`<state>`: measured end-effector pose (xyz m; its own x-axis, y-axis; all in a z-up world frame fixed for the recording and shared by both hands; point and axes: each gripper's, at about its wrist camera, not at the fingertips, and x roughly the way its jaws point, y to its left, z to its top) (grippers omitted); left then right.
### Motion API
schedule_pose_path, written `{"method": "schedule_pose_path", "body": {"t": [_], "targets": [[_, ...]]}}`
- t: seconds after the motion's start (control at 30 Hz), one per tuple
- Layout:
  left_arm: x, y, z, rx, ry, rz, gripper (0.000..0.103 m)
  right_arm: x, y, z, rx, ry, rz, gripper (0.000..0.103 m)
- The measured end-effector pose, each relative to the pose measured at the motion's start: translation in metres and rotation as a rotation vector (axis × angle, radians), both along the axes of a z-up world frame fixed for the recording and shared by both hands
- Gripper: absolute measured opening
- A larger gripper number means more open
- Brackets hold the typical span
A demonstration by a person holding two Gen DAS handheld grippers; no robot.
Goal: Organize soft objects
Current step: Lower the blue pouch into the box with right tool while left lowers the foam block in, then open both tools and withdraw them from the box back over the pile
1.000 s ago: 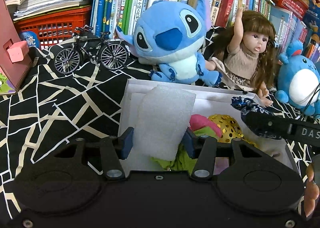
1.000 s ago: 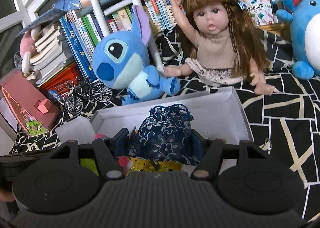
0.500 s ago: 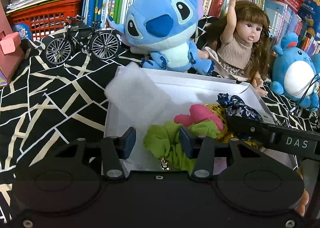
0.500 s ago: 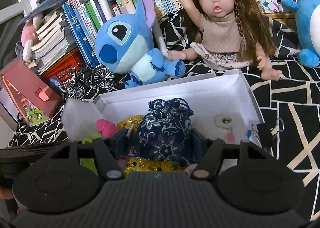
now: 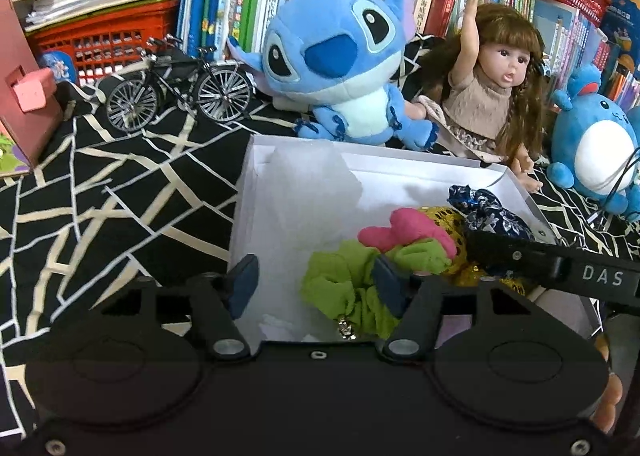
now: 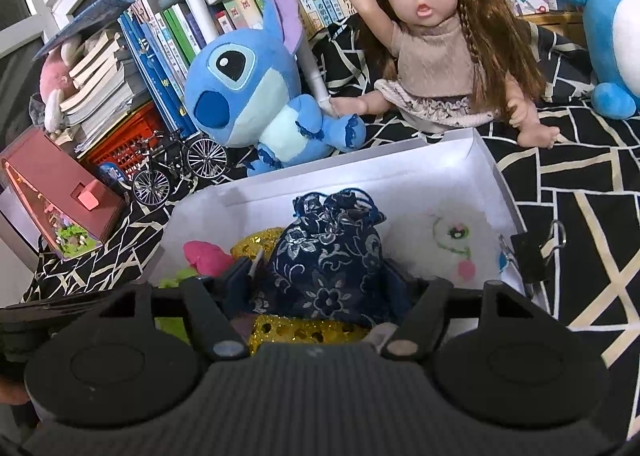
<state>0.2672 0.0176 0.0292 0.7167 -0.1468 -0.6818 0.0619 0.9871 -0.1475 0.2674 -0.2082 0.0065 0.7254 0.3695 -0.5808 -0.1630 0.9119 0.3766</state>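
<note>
Opening left gripper (image 5: 314, 285), foam sheet (image 5: 304, 192) released.

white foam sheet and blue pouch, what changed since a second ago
The left gripper let go of the white foam sheet, which now lies in the white box; its jaws have just been opening. The right gripper is opening around the blue floral pouch, lowered onto the gold bag. Toys behind unchanged.
</note>
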Motion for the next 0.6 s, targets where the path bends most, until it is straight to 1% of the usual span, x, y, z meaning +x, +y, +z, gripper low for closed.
{"method": "schedule_pose_path", "body": {"t": [0.17, 0.27, 0.37, 0.5, 0.6], "targets": [[-0.010, 0.004, 0.008, -0.016, -0.018, -0.007, 0.075, -0.007, -0.004, 0.008, 0.006, -0.024, 0.002, 0.088], [-0.018, 0.003, 0.014, -0.005, -0.031, -0.007, 0.083, -0.015, -0.005, 0.016, -0.006, -0.057, 0.004, 0.090], [-0.029, 0.004, 0.021, 0.012, -0.065, -0.014, 0.084, -0.023, -0.007, 0.025, -0.015, -0.096, 0.001, 0.093], [-0.042, 0.007, 0.030, -0.017, -0.088, -0.023, 0.086, -0.036, -0.009, 0.036, -0.011, -0.140, 0.004, 0.098], [-0.054, 0.008, 0.037, -0.020, -0.115, -0.025, 0.087, -0.046, -0.010, 0.042, -0.007, -0.167, 0.012, 0.099]]}}
